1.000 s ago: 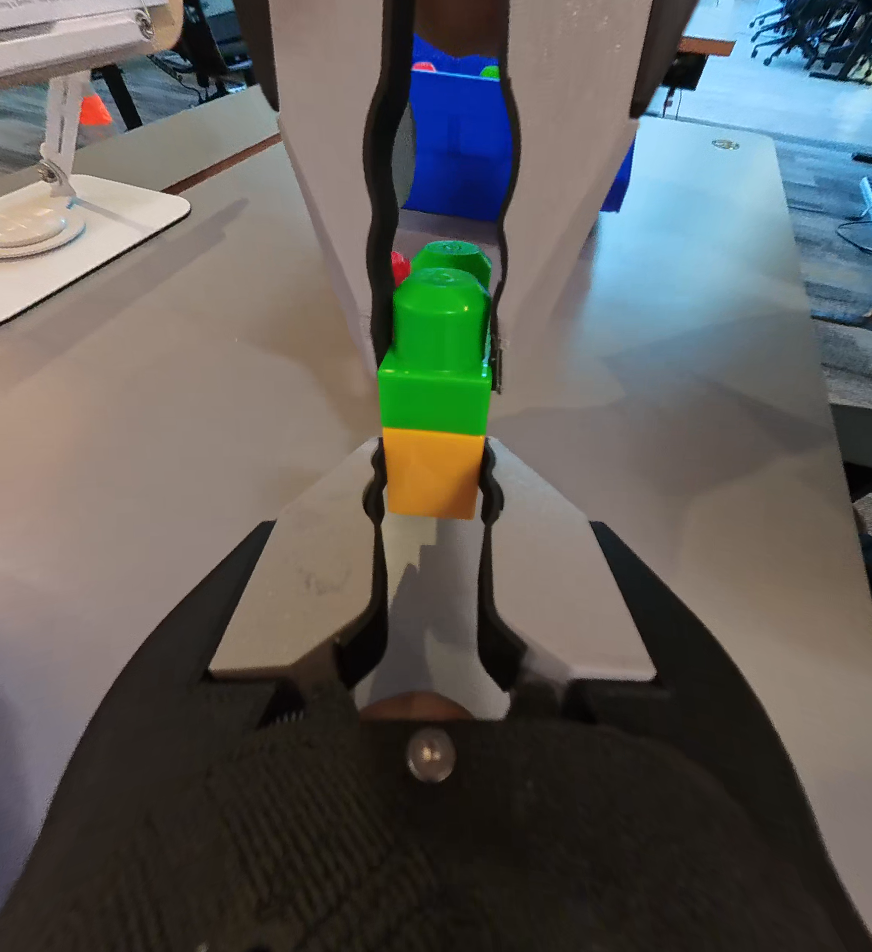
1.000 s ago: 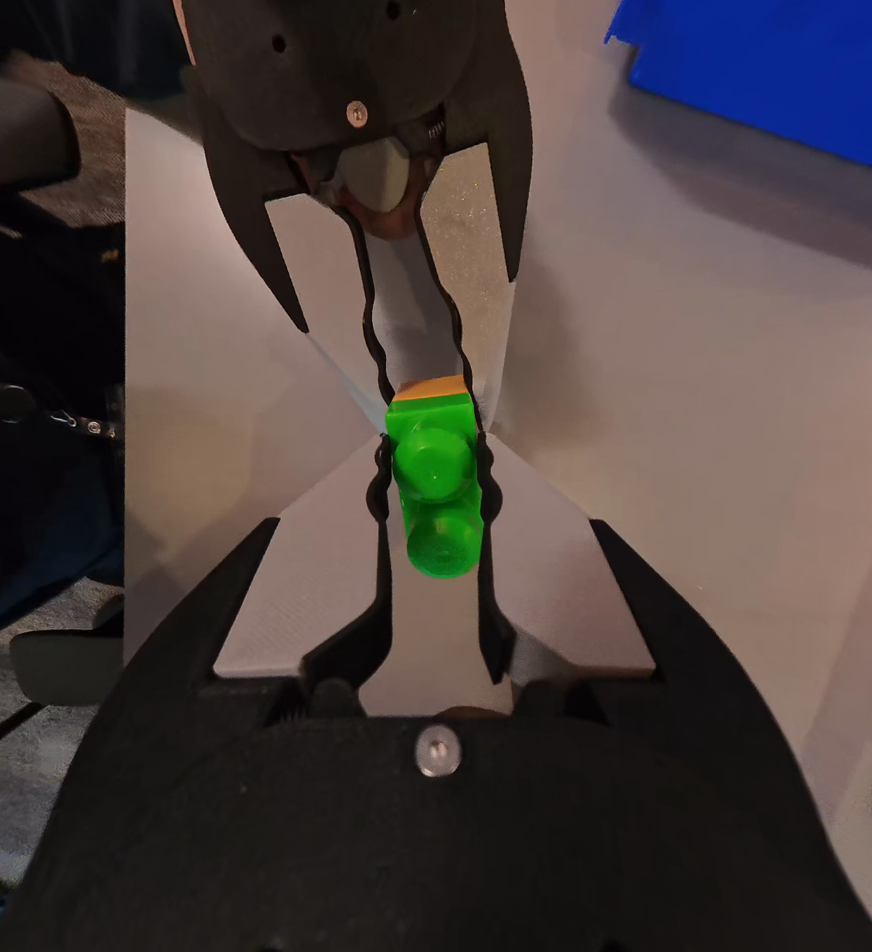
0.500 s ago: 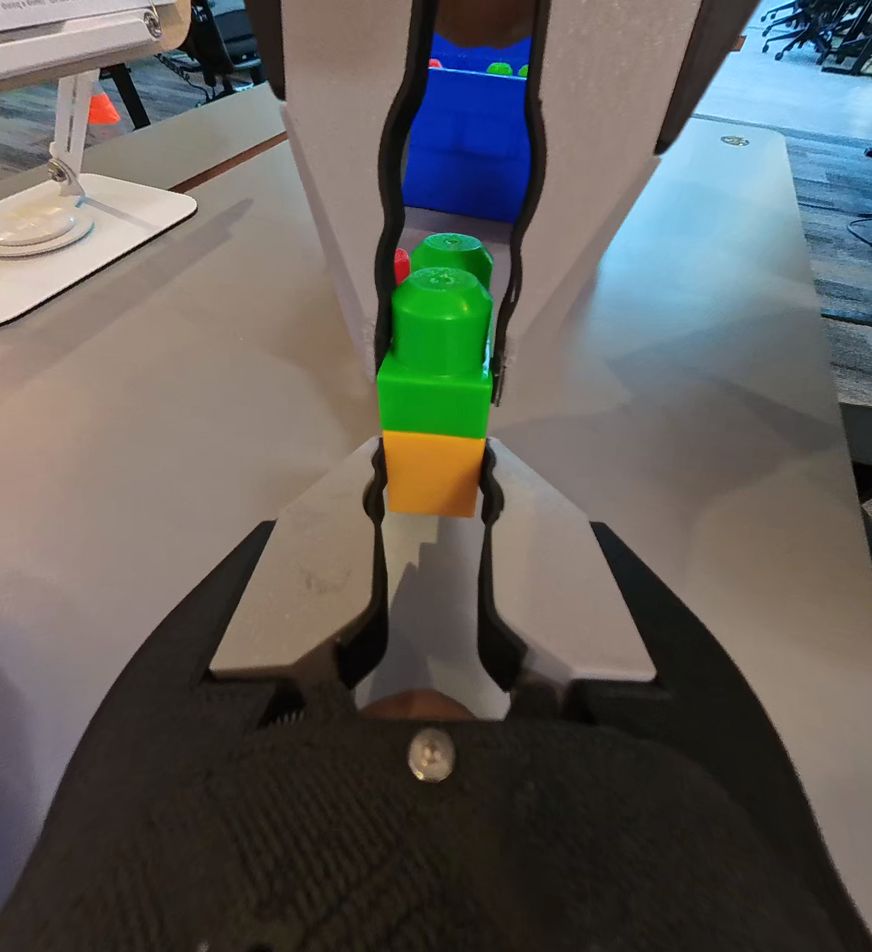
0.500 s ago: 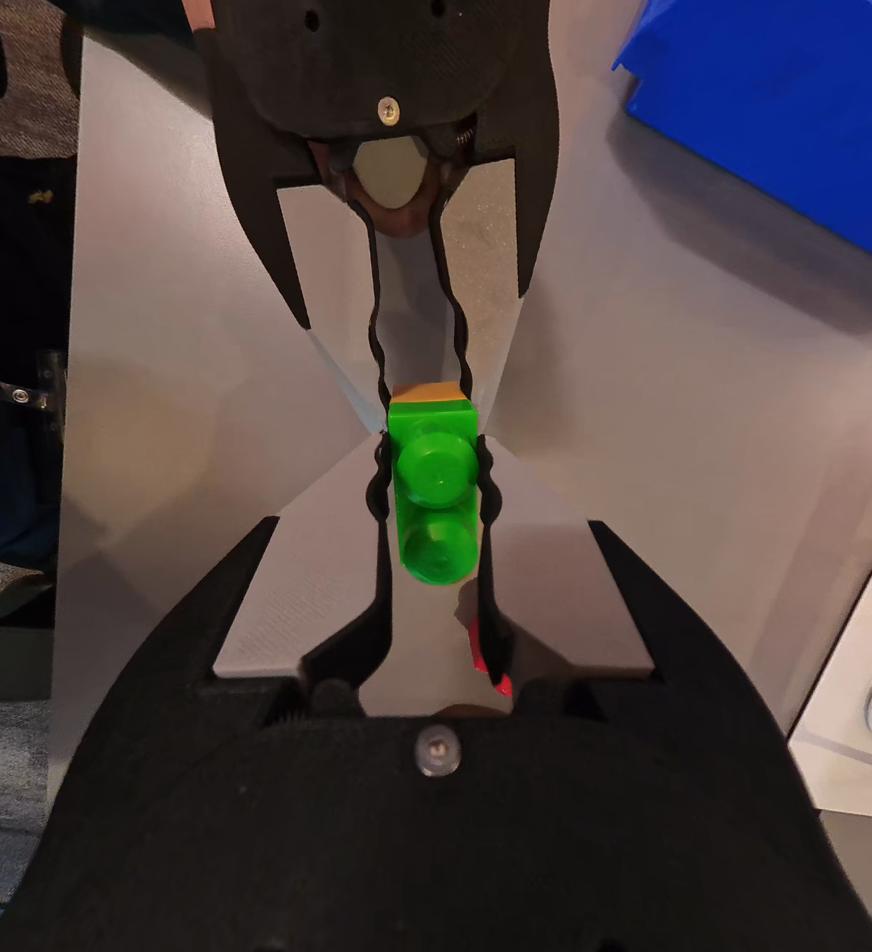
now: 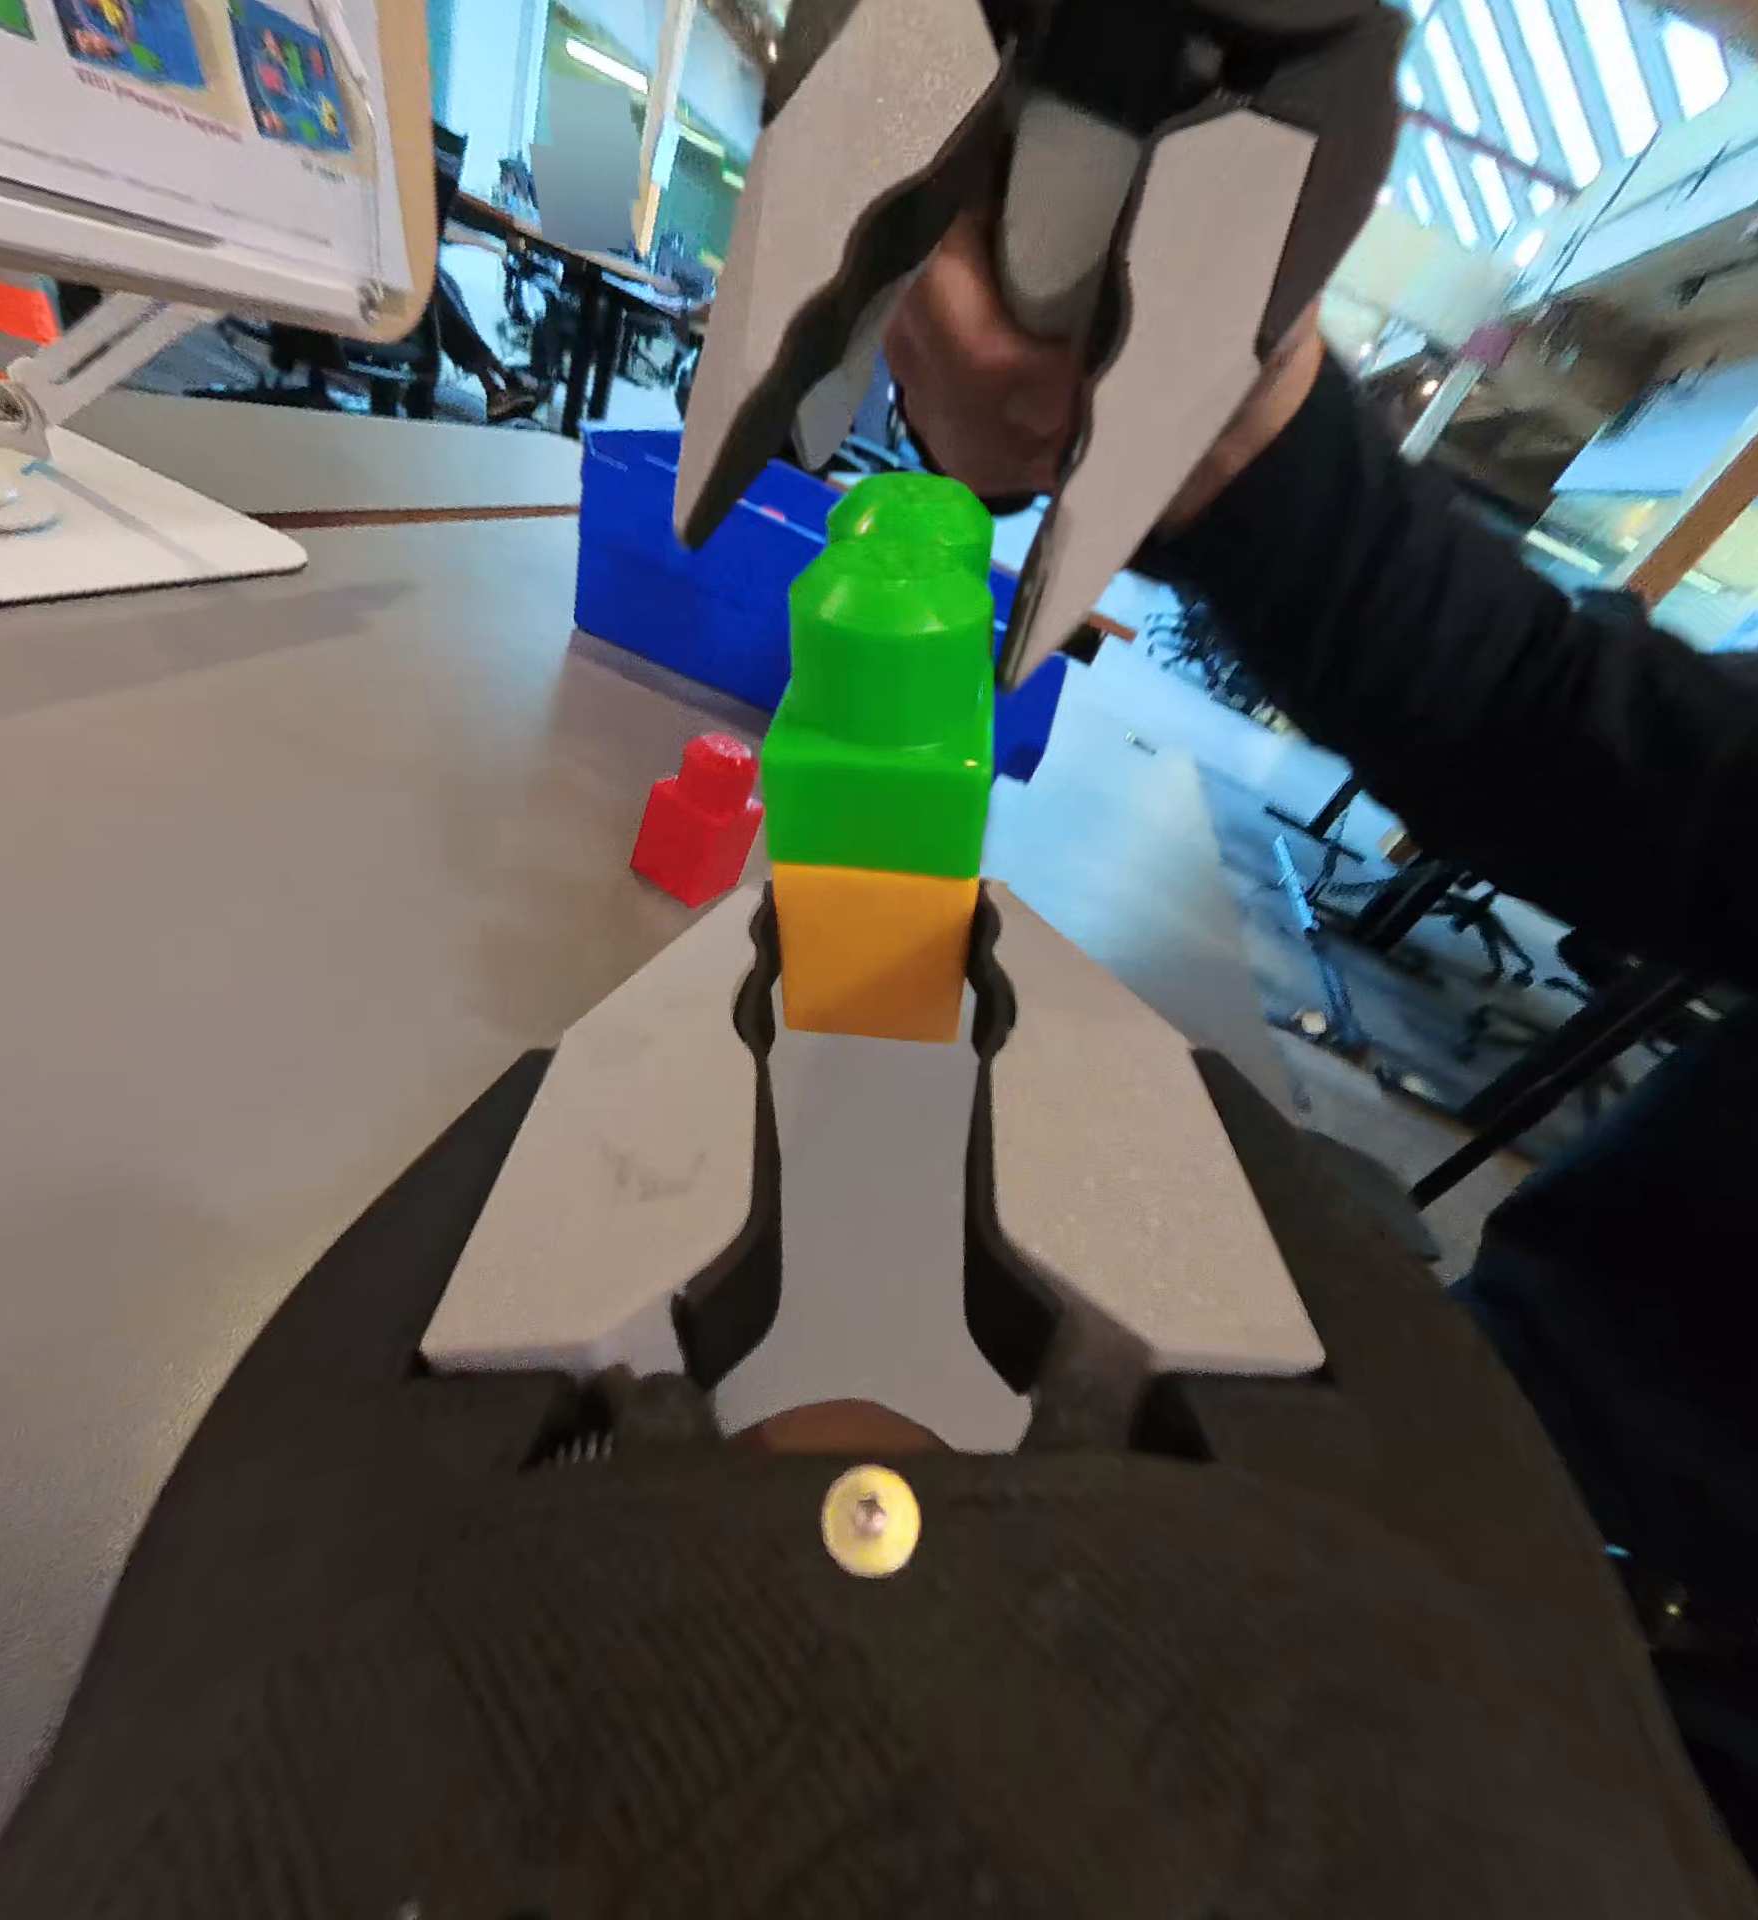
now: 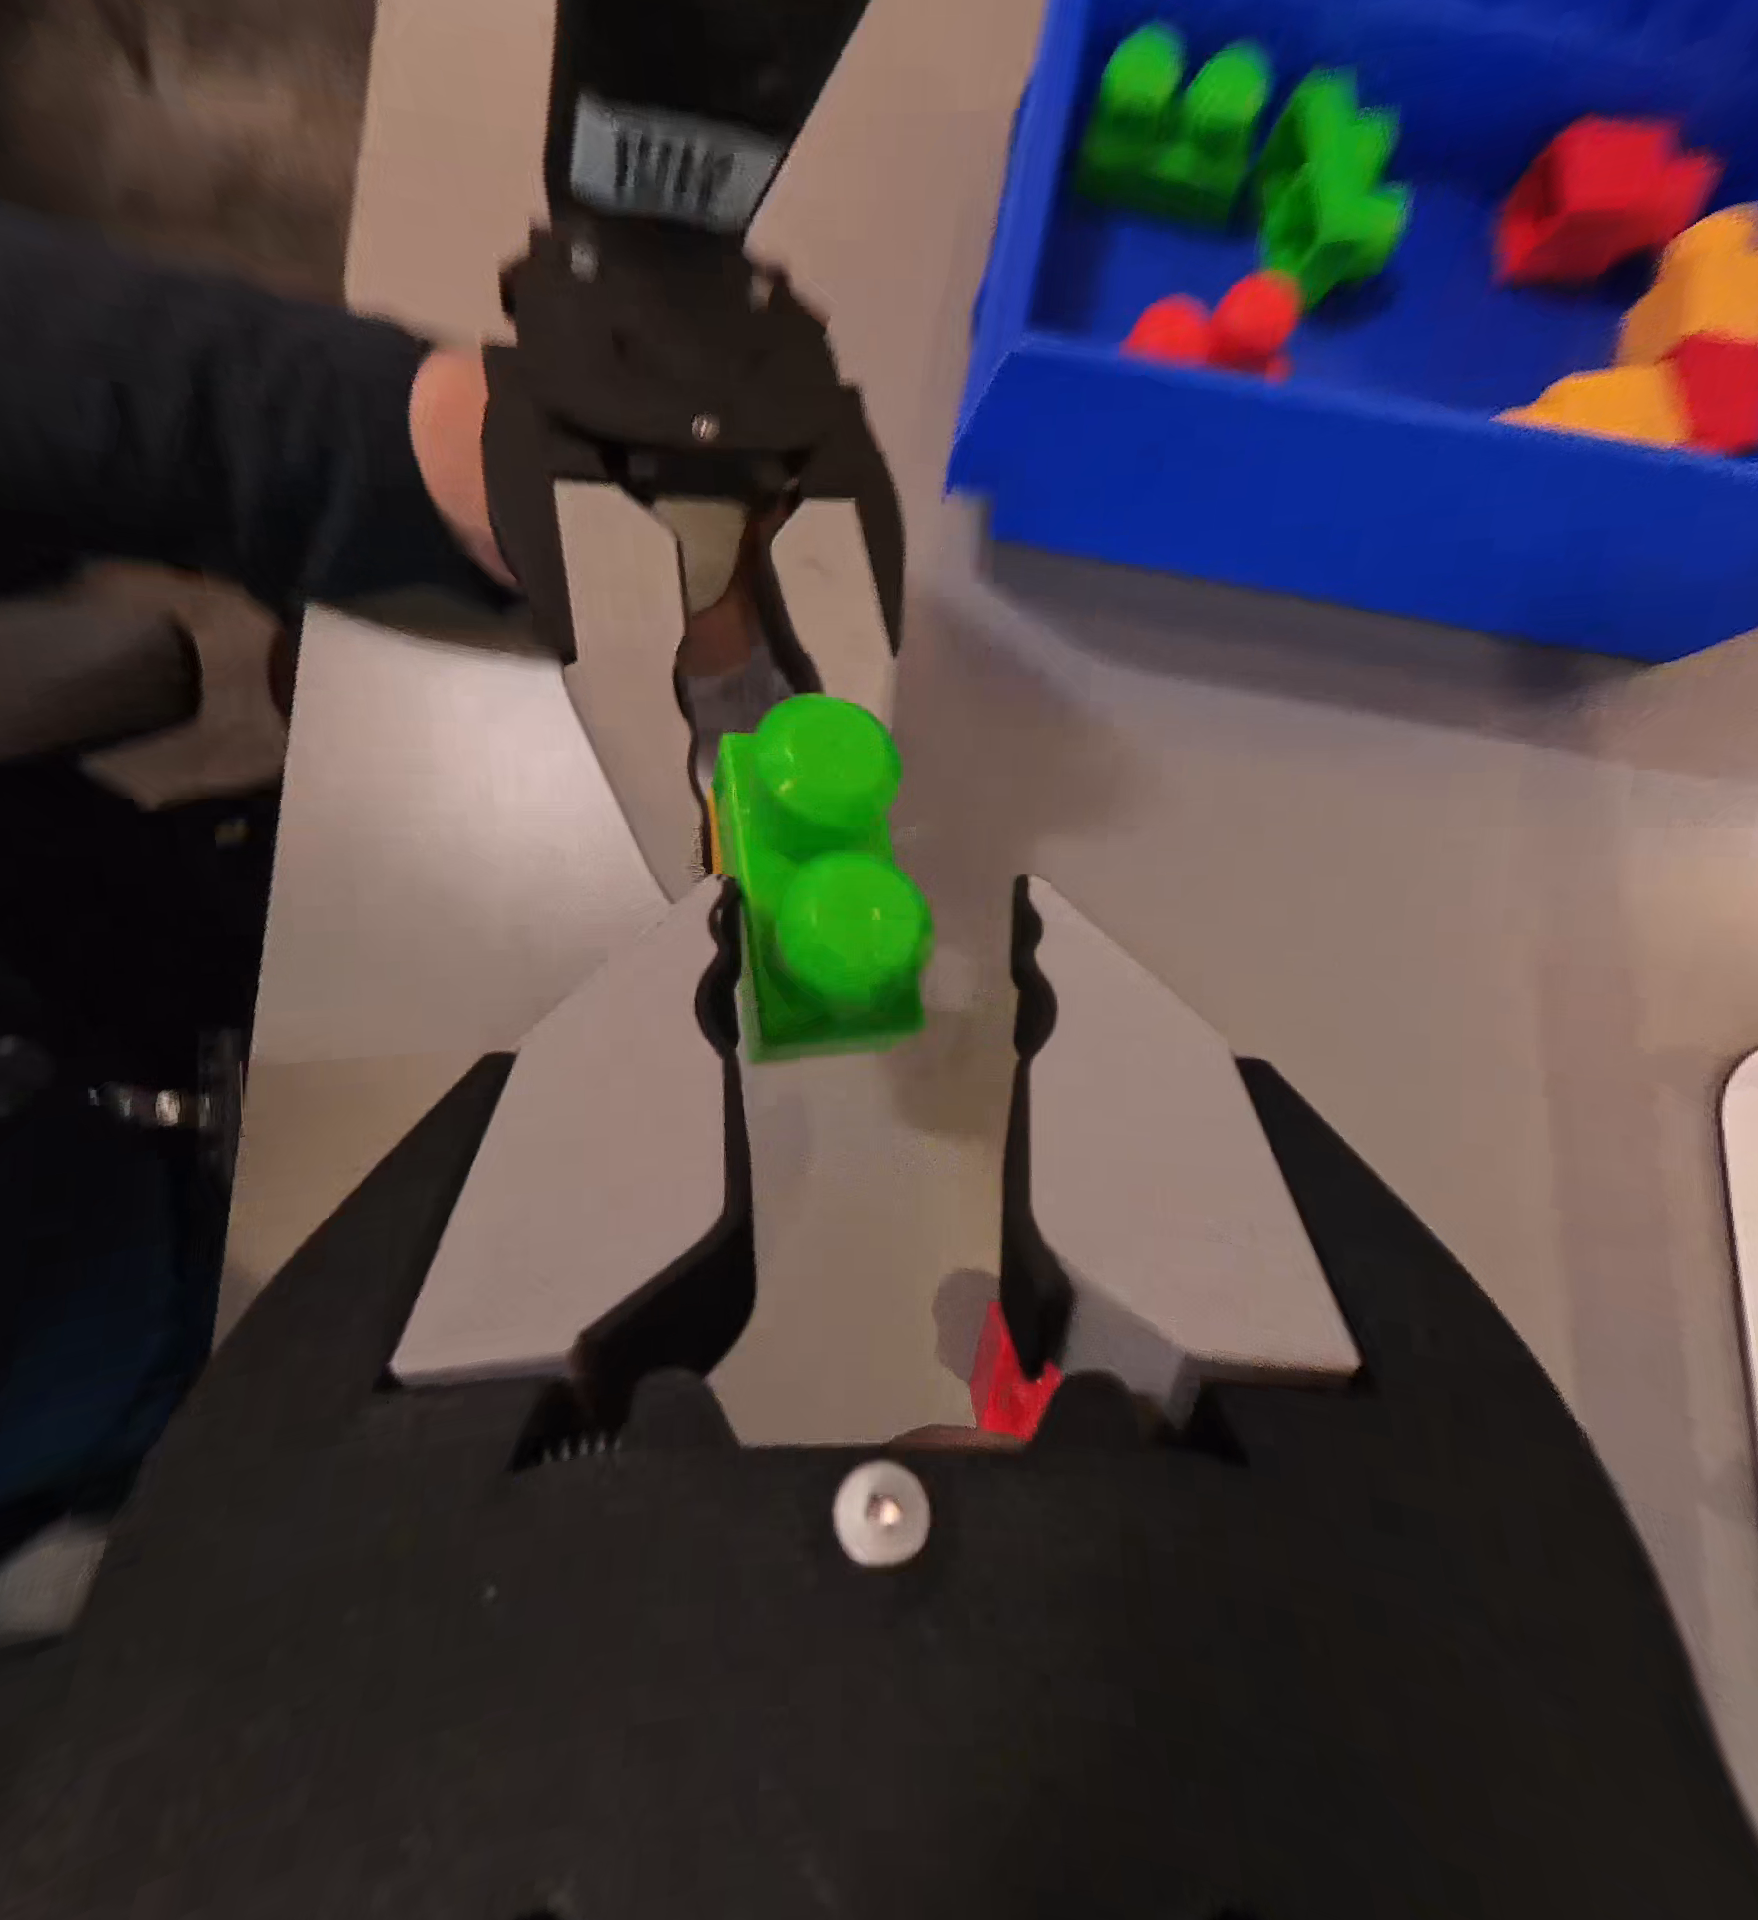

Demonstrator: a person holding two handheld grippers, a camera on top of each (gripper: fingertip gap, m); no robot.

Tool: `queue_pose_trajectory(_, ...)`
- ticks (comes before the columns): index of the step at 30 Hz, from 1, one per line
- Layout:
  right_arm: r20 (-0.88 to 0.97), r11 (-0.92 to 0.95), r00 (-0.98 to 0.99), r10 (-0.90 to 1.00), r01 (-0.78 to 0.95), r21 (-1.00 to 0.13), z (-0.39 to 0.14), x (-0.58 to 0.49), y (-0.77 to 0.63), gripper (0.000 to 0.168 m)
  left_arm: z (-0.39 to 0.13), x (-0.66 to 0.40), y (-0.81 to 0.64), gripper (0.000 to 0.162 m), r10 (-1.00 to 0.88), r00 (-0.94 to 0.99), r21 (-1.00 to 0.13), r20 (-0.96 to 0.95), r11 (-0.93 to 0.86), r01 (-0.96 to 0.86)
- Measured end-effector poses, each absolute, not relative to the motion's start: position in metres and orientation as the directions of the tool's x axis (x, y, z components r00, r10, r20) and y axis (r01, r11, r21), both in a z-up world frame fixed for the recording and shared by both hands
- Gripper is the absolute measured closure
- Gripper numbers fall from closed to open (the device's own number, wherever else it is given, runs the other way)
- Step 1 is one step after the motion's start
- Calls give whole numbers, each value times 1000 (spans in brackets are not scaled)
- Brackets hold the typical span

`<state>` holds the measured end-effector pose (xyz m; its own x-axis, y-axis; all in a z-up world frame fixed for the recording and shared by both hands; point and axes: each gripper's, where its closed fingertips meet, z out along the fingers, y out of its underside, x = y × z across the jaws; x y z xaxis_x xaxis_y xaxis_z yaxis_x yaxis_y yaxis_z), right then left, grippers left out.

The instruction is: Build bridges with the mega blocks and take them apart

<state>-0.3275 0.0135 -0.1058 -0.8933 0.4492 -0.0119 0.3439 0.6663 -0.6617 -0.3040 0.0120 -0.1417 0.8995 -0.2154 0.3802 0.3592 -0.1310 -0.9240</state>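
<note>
Grey table [image 5: 179, 831]: left tool [image 5: 873, 971] clamps orange block [image 5: 870, 961].

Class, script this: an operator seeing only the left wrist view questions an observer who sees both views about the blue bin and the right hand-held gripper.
Operator: What is in the blue bin?
Observer: Loose green, red and orange blocks.
Operator: My left hand-held gripper holds the orange block. Does the right hand-held gripper clamp the green block?
Observer: No; its jaws are open, its right finger clear of it.
</note>
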Motion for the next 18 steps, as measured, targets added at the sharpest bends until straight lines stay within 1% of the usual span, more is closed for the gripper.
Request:
queue_pose_trajectory(3, -126, 480, -852, 508, 402, -780, -91, -327, 23, 119, -141, -306, 12, 128, -211, 898, -922, 386, -124, 367)
queue_pose_trajectory(5, -229, 367, -847, 480, 431, -824, -89, -316, 23, 119, -143, -304, 14, 128, -212, 896, -920, 390, -136, 369)
queue_pose_trajectory(8, -290, 248, -837, 464, 437, -865, -93, -309, 26, 120, -149, -307, 15, 128, -191, 901, -919, 389, -155, 363)
queue_pose_trajectory(13, -331, 185, -827, 455, 451, -873, -107, -310, 26, 119, -153, -307, 17, 128, -181, 904, -918, 387, -167, 359)
queue_pose_trajectory(18, -284, 222, -819, 499, 437, -872, -124, -318, 26, 117, -153, -308, 19, 129, -179, 904, -918, 388, -159, 363)
